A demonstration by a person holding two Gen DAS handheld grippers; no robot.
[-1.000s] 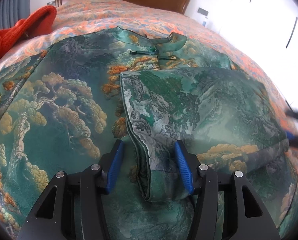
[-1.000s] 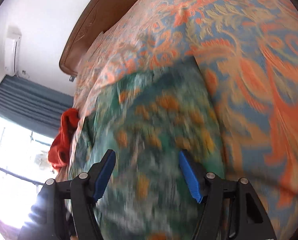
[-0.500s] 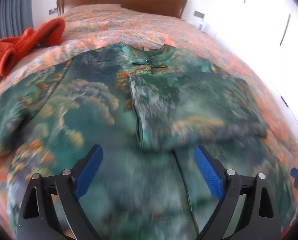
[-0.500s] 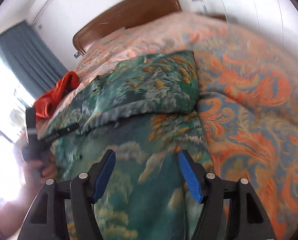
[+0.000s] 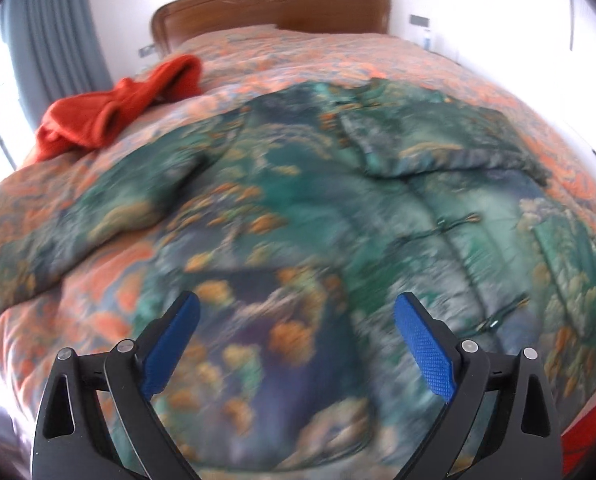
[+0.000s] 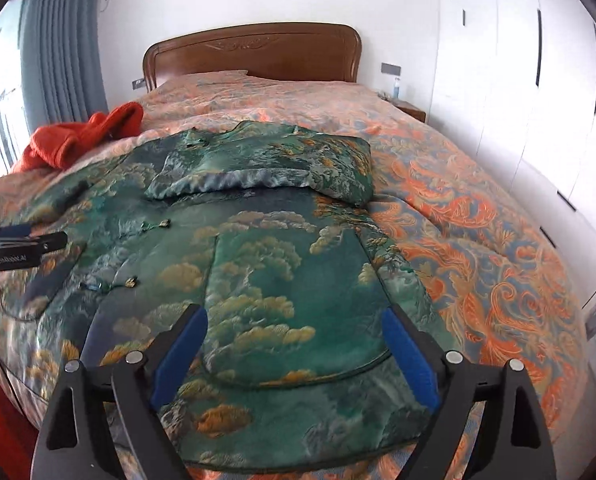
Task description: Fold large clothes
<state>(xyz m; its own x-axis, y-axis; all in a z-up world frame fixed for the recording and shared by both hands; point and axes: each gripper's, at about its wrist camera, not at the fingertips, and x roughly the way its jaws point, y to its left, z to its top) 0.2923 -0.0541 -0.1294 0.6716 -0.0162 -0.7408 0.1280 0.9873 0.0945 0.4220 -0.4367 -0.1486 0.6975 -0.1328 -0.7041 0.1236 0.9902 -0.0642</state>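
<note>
Left gripper (image 5: 296,312) and right gripper (image 6: 294,330): black triangular-cutout frames, silver pivot screws, blue textured finger pads (image 6: 410,360). Small white lettering on left unit's side.

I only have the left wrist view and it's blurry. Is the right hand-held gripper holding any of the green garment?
Observer: No. The right hand-held gripper is opening, nothing between its pads; the green garment lies flat below it.
Operator: Is one sleeve folded in?
Observer: Yes, the folded sleeve lies across the chest, just below the collar.
Operator: And the bottom hem?
Observer: The hem lies flat on the bedspread, which shows just past it.
</note>
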